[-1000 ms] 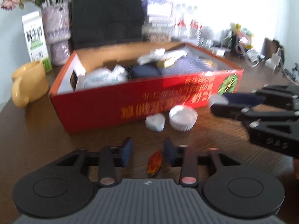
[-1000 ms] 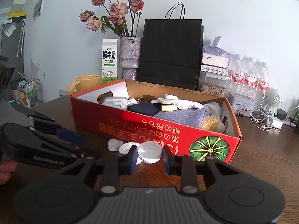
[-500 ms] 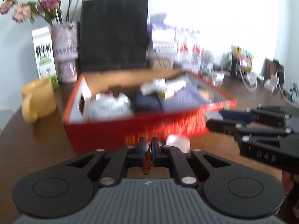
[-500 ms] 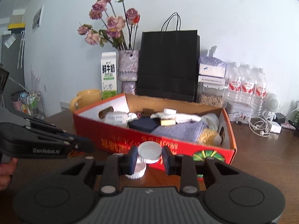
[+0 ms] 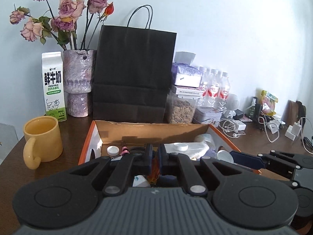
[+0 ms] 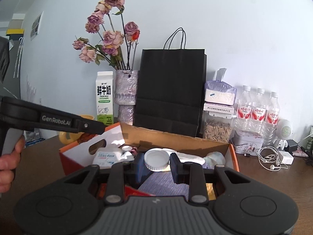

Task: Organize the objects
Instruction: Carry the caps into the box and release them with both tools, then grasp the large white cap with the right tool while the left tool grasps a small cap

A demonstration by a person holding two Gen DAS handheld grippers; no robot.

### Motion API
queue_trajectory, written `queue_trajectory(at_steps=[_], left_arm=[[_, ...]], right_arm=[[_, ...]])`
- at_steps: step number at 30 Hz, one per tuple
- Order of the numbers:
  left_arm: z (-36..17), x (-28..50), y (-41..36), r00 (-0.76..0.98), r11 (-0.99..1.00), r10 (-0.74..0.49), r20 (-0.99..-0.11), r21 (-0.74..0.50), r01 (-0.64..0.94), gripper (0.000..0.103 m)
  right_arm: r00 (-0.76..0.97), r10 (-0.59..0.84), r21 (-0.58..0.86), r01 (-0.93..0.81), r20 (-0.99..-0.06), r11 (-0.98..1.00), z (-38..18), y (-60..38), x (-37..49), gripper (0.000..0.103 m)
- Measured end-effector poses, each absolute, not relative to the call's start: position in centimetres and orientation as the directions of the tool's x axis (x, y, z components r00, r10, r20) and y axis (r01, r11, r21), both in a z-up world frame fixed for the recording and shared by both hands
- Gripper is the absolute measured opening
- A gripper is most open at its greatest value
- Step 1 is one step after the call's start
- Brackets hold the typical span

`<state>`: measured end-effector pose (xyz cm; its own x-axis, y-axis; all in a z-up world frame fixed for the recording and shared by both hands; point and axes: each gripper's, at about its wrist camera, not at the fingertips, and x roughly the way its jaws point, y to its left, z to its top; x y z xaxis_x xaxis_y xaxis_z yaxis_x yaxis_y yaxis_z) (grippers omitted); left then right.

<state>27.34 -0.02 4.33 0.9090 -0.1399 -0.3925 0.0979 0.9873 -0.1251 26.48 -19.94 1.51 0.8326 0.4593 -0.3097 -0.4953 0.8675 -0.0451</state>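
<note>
My left gripper [image 5: 154, 155] is shut on a small orange-red packet [image 5: 154, 171] and holds it over the near edge of the red cardboard box [image 5: 89, 137]. My right gripper [image 6: 156, 162] is shut on a white round lid [image 6: 156, 159] and holds it above the box [image 6: 232, 156]. The box holds a wipes pack [image 6: 106, 156], folded grey cloth [image 6: 164, 184], a dark item, white cloth and a small white cap [image 5: 112, 150]. The left gripper shows as a black arm [image 6: 58, 120] in the right wrist view; the right gripper [image 5: 273, 161] shows at the right of the left wrist view.
Behind the box stand a black paper bag [image 5: 135, 72], a vase of dried roses [image 5: 78, 82], a milk carton [image 5: 53, 84] and a yellow mug [image 5: 42, 140]. A jar of seeds [image 6: 217, 131], water bottles [image 6: 258, 109], a tin and cables [image 6: 272, 158] lie to the right.
My left gripper closed on the orange-red packet on the table and lifted it up over the box. My right gripper rose with the white lid from in front of the box to above it.
</note>
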Motion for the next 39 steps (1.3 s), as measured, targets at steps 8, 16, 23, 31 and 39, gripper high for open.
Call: queue_trajectory(at_steps=[8,16,23,31,39], left_arm=[[2.9,29.3,0.2,0.916,0.993,-0.069,-0.396,-0.116,0.025,0.072],[2.2,26.2,0.6,0.923,0.999,-0.006,-0.386,-0.038,-0.01,0.103],[1.2,22.2,1.1,0.912,1.0,-0.029,-0.41,-0.006,0.029,0.103],[-0.9,20.0,1.2,0.876,1.0,-0.025,-0.482,0.002,0.029,0.103],[-2.1,20.9,1.2,0.837,1.0,0.001,-0.547,-0.003,-0.004,0.103]], right_arm=[[0.83,0.414,-0.033,-0.458,-0.374,0.888,0.3,-19.2,30.4,0.084],[0.823,0.433,-0.02,-0.472,-0.368,0.881,-0.2,-20.2,27.7,0.103],[0.785,0.458,-0.042,-0.52,-0.417,0.853,-0.7,-20.6,23.4,0.103],[0.709,0.458,-0.026,-0.556,-0.536,0.831,-3.6,-19.1,23.5,0.076],[0.668,0.456,0.024,-0.549,-0.588,0.835,-5.0,-17.4,25.9,0.044]])
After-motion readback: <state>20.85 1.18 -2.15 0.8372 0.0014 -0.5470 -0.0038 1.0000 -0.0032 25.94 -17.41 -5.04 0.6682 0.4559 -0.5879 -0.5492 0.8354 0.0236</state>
